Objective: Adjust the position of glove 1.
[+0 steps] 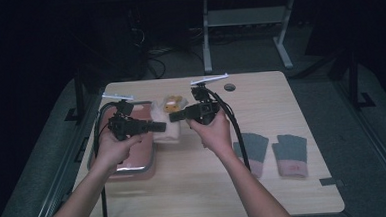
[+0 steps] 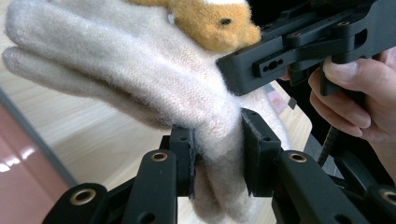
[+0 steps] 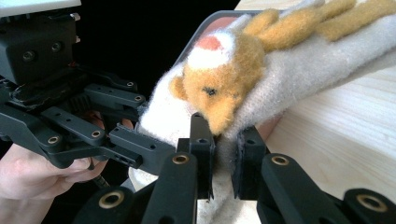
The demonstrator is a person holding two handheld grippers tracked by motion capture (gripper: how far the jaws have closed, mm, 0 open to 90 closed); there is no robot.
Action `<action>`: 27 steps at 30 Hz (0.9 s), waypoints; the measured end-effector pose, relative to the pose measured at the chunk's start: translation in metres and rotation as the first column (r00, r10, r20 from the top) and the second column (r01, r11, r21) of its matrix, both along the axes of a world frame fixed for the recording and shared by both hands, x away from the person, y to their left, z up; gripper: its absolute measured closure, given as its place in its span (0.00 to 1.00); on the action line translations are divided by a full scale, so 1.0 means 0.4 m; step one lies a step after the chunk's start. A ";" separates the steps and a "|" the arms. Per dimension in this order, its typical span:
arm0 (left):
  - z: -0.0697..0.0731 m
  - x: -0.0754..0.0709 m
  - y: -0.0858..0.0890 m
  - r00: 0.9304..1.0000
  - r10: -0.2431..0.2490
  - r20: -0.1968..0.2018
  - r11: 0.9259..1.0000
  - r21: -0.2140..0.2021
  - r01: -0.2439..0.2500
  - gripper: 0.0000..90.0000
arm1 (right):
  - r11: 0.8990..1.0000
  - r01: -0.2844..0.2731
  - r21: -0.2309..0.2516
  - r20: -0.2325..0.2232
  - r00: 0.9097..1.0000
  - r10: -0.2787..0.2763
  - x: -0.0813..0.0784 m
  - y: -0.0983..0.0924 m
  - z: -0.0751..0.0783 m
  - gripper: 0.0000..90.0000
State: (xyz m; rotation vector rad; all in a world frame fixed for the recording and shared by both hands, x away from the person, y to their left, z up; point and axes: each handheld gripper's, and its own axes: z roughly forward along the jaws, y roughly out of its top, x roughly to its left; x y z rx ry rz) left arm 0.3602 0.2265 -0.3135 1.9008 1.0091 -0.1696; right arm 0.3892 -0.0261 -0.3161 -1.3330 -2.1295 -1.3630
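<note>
While both grippers meet above the table's point(image 1: 195, 188) left half, the left gripper point(image 2: 217, 154) is clamped on the cuff end of a cream knitted glove point(image 2: 140, 79) with an orange plush animal point(image 2: 210, 21), and the right gripper point(image 3: 223, 158) pinches the same glove's edge. Held between them, the glove hangs just right of the pink tray point(image 1: 134, 166), and 2 grey gloves point(image 1: 289, 151) lie on the near right.

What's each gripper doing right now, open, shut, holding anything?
Left gripper: shut on the cream glove.
Right gripper: shut on the same cream glove, by its bear patch.
</note>
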 end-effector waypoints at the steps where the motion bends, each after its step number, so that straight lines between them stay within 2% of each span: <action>1: 0.001 0.000 0.005 1.000 0.003 0.001 1.000 -0.001 -0.003 0.77 | 1.000 -0.003 -0.003 -0.003 1.000 0.003 0.002 0.007 0.003 0.90; 4: 0.003 0.002 0.023 1.000 0.009 0.004 1.000 0.005 -0.010 0.77 | 1.000 -0.009 -0.003 0.002 1.000 0.009 0.007 0.026 0.005 0.90; 6: 0.003 0.002 0.033 1.000 0.018 0.002 1.000 0.004 -0.018 0.77 | 1.000 -0.014 -0.002 -0.013 1.000 0.014 0.012 0.038 0.006 0.90; 21: 0.011 -0.008 0.102 0.998 0.057 0.003 0.998 0.008 -0.057 0.77 | 0.998 -0.057 -0.026 0.001 0.998 0.057 0.029 0.116 0.017 0.89; 27: 0.017 -0.013 0.129 0.997 0.071 0.007 0.997 0.016 -0.071 0.77 | 0.997 -0.070 -0.018 -0.006 0.998 0.069 0.033 0.145 0.018 0.89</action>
